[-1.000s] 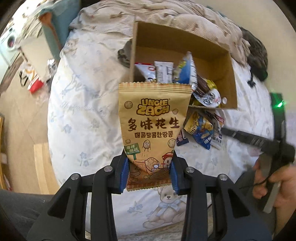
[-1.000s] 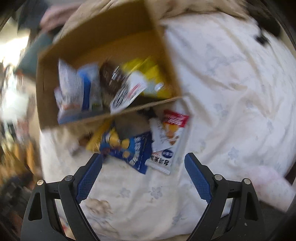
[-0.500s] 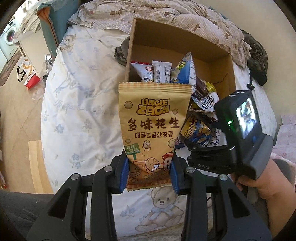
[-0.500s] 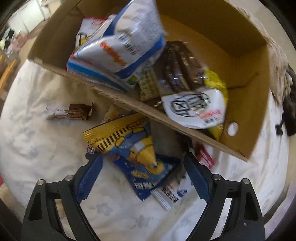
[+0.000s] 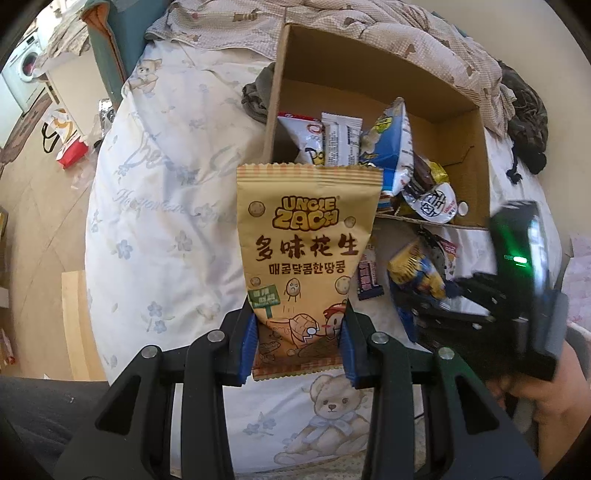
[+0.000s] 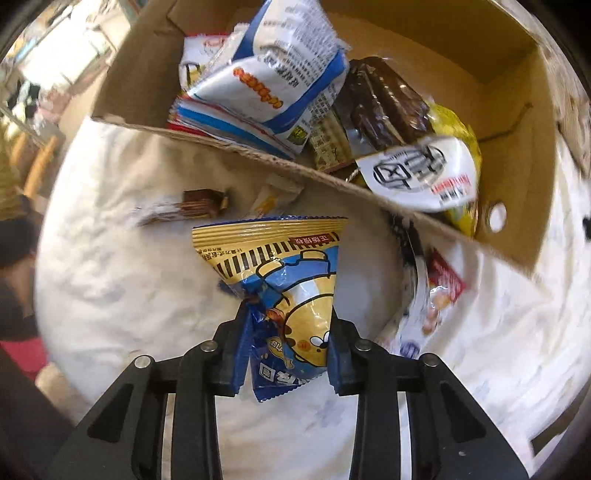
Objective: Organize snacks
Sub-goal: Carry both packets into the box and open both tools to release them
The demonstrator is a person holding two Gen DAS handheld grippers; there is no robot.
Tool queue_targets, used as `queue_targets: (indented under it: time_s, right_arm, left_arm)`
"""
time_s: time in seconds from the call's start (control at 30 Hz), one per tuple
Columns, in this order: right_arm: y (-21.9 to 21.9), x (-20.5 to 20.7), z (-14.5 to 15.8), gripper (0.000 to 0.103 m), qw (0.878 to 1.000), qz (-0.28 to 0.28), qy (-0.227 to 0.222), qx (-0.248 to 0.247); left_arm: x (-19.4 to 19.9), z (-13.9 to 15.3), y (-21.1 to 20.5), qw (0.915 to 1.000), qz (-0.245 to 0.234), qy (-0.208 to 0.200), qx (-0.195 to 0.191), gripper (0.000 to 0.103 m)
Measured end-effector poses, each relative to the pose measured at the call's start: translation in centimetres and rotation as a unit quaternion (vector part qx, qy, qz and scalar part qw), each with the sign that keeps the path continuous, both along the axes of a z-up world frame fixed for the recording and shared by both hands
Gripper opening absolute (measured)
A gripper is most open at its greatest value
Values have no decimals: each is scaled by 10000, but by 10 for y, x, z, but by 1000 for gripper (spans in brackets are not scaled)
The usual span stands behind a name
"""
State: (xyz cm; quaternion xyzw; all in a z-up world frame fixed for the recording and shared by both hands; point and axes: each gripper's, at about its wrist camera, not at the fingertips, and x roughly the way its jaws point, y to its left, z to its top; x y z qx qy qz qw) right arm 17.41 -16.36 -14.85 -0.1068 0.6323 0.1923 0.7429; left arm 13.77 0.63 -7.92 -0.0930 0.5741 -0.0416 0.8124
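My left gripper is shut on the bottom of a tan peanut bag, held upright over the bed in front of the cardboard box. My right gripper has its jaws closing, and their pads press on a blue and yellow snack bag just outside the box's near wall. In the left wrist view that same bag shows at the right, beside the right gripper's body. The box holds several packets: a blue and white bag, a dark chocolate pack and a white lidded cup.
Loose snacks lie on the flowered bedsheet by the box: a brown wafer bar, a red and white packet and a purple one. Rumpled blankets lie behind the box. The floor drops away left of the bed.
My right gripper swung in beside the box, came down over the blue and yellow bag and closed its jaws on it. The left gripper kept still with the peanut bag.
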Motion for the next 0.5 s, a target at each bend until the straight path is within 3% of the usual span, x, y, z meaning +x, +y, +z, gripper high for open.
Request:
queue_targets:
  time_s: [0.23, 0.5]
  right_arm:
    - [-29, -12, 25, 35, 9954, -510, 293, 758]
    - [-51, -30, 54, 35, 9863, -733, 99, 1474]
  left_arm:
    - [0, -2, 0, 9999, 18, -18, 122, 33]
    - [-2, -4, 2, 9995, 104, -44, 292, 33]
